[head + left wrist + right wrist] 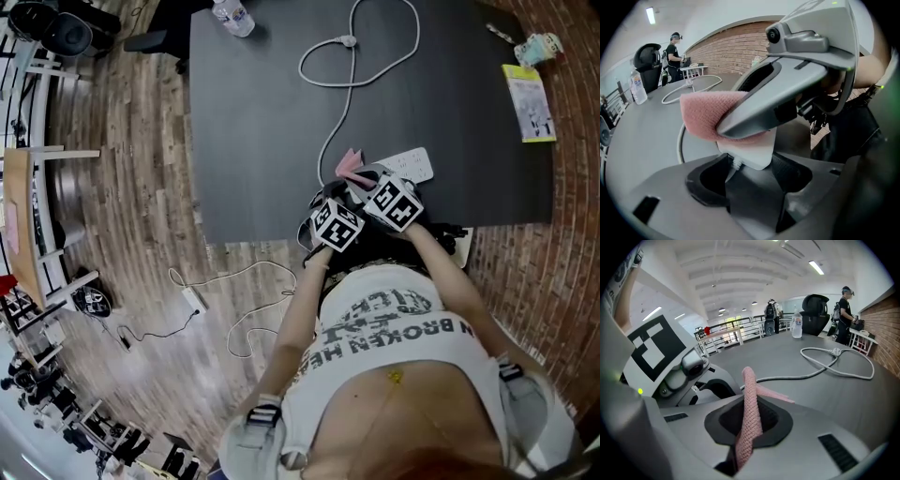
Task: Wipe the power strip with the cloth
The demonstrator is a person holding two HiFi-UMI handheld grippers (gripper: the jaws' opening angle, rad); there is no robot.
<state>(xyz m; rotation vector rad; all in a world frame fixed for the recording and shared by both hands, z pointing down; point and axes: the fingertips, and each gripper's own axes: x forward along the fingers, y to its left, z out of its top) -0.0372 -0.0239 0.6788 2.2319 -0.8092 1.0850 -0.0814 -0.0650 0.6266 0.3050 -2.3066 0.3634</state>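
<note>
A white power strip (412,165) lies near the front edge of the dark table (253,141), and its white cord (352,75) loops away to the far side. My left gripper (750,164) is open, with the near end of the power strip (752,152) between its jaws. My right gripper (750,420) is shut on a pink cloth (749,399), which stands up from between its jaws. It holds that cloth (708,117) just over the strip, directly in front of the left gripper. From above, the cloth (349,165) shows left of the strip, with both marker cubes beside it.
A water bottle (234,17) stands at the table's far edge. A yellow leaflet (530,101) and a small cup (540,45) lie at the far right. The cord's plug (349,41) rests mid-table. More cables (192,300) lie on the wooden floor. People stand in the background (843,315).
</note>
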